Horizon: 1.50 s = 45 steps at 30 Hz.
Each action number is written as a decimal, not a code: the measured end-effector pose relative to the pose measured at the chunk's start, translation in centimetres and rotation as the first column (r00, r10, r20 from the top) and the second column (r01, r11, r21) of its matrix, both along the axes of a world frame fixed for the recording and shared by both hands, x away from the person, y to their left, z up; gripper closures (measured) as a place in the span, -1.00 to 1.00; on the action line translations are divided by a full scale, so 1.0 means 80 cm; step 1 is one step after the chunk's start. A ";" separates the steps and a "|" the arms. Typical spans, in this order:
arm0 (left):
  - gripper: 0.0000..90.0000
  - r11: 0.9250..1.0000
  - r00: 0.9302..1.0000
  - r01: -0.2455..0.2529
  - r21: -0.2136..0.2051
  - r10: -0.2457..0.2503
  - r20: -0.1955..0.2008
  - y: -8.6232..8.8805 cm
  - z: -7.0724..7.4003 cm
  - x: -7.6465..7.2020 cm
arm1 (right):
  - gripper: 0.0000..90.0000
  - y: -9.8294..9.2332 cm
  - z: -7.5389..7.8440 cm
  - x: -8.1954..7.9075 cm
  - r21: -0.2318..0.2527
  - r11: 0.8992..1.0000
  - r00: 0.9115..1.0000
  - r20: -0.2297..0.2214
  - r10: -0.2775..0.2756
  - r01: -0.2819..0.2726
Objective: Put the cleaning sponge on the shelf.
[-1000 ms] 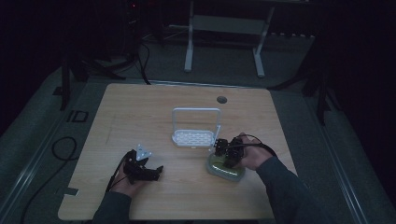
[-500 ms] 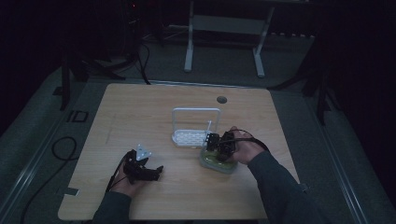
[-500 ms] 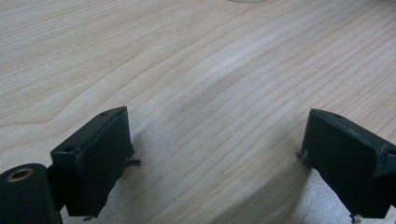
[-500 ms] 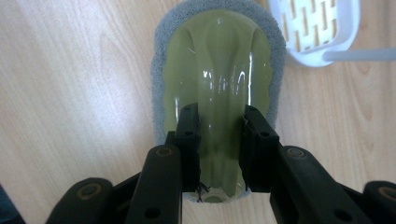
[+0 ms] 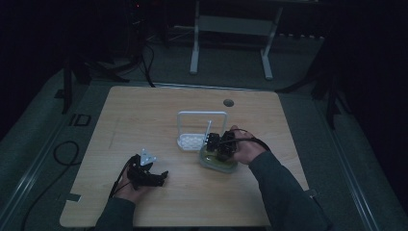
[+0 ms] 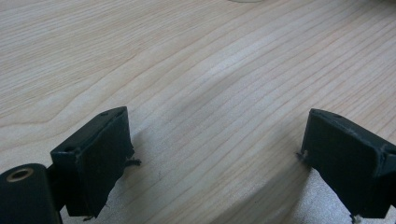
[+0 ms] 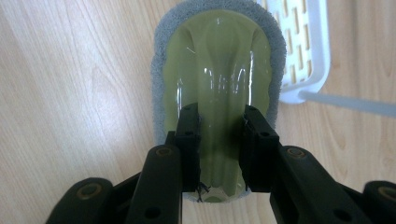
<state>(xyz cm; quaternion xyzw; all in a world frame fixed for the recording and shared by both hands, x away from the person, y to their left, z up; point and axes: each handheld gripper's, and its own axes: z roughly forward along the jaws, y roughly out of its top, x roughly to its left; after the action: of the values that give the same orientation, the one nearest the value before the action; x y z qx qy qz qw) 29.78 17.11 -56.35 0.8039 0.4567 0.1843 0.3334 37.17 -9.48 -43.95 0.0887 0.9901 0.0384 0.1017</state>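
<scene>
The left gripper (image 5: 155,177), held low in the person's left hand (image 5: 129,188) near the tabletop's front edge, has its jaws spread wide with nothing between them. The right gripper (image 5: 215,146), carried by the right hand (image 5: 246,150) on an extended, sleeved forearm, has its jaws partly closed, pads pressing a green scrubber's handle (image 7: 218,93).

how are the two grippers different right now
The left gripper has its jaws spread wide with bare table between them; the right gripper is closed on the green scrubber's raised handle. The left rests away from everything; the right works beside the white rack. Both have black jaws.
</scene>
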 end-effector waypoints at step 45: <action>-0.81 1.000 1.000 0.000 0.000 0.000 -0.001 0.000 0.000 0.000 | 0.59 0.050 0.016 0.017 -0.019 0.988 0.976 0.157 0.152 -0.151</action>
<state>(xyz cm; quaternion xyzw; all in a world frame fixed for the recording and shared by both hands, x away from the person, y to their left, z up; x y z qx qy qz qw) 29.78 17.11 -56.34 0.8041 0.4567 0.1839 0.3333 38.57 -5.49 -42.65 0.0092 0.9829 0.0497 0.1769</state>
